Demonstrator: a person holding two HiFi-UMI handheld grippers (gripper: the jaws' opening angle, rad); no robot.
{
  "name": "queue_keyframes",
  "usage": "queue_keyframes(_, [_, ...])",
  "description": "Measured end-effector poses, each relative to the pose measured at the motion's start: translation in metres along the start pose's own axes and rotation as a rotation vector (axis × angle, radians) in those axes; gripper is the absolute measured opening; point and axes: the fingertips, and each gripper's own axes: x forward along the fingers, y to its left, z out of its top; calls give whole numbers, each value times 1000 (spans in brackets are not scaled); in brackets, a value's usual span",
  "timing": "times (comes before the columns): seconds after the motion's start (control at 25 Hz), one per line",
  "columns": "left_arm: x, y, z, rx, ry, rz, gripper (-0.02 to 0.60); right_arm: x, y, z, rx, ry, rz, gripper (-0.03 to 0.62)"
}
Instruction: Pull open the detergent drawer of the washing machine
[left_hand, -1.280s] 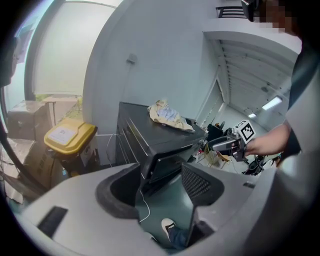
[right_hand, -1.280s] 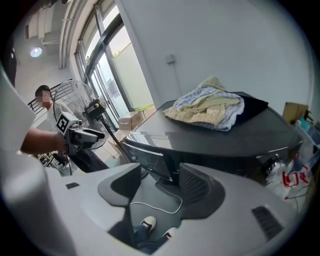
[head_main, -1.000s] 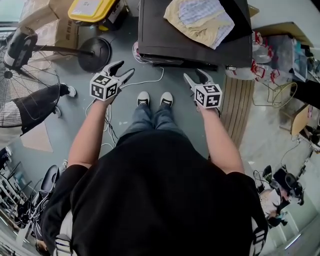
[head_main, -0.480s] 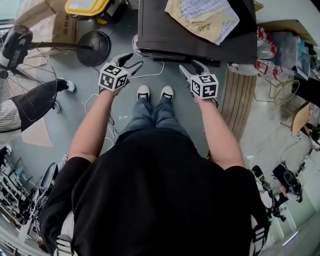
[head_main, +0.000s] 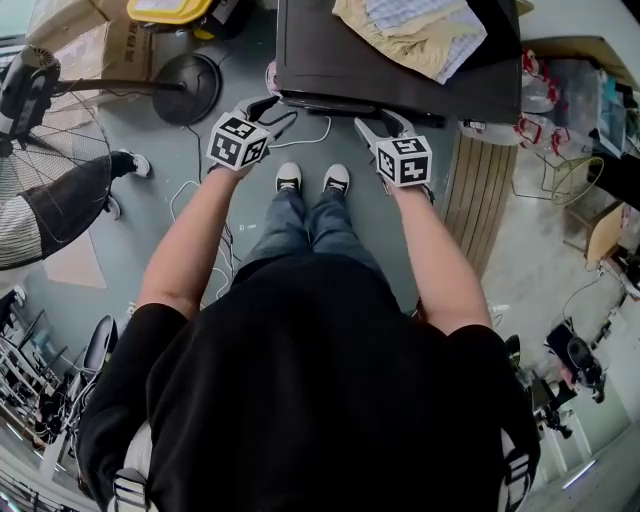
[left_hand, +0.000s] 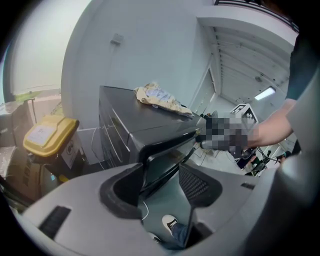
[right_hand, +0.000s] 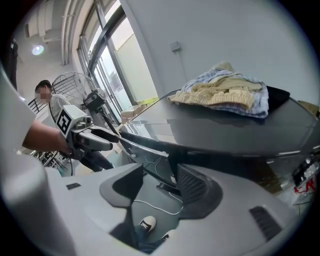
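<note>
At 12 o'clock in the head view sits the washing machine (head_main: 330, 60), dark top up, with a crumpled cloth (head_main: 410, 30) heaped toward 1 o'clock on it. The person stands square to it, both arms stretched forward.

The left hand-held gripper (head_main: 280, 108) is out at 11 o'clock, tips right by the machine's front edge. Its jaws have just been closing a little, yet they stand apart. Its own view shows the machine's front corner lined up in the gap, with no pad seen pressing on it.

Over at 1 o'clock, the right hand-held gripper (head_main: 377, 118) mirrors it. Its jaws have also just been narrowing and are parted. The machine's front lip runs across the gap, and nothing is gripped.

The detergent drawer itself cannot be picked out on the machine's front in any view.

Down on the floor, 2 shoes (head_main: 288, 178) point at the machine. A white cable (head_main: 305, 135) loops between the grippers, and a fan (head_main: 40, 150) stands out at 10 o'clock.
</note>
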Motion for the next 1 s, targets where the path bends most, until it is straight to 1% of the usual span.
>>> queue_keyframes(0.2, [4,0,4,6,-13,10,209,4,-2,4,-1,-9,-5,205])
queue_keyframes(0.36, [5,1,6,-5,-29,19,206,7,-1,5,-12,-9,-11,181])
queue_keyframes(0.56, [7,6,9,-1,-36,45,166,8,-4,6,-14,-17,-30,153])
queue_keyframes(0.68, [7,9,8,-4,-44,58,153,9,-5,6,-22,-16,-45,133])
queue_keyframes(0.76, [6,10,8,-8,-48,64,141,10,-5,6,-31,-13,-45,129])
queue_keyframes(1.0, [7,8,10,2,-38,74,135,8,-6,7,-55,7,-30,115])
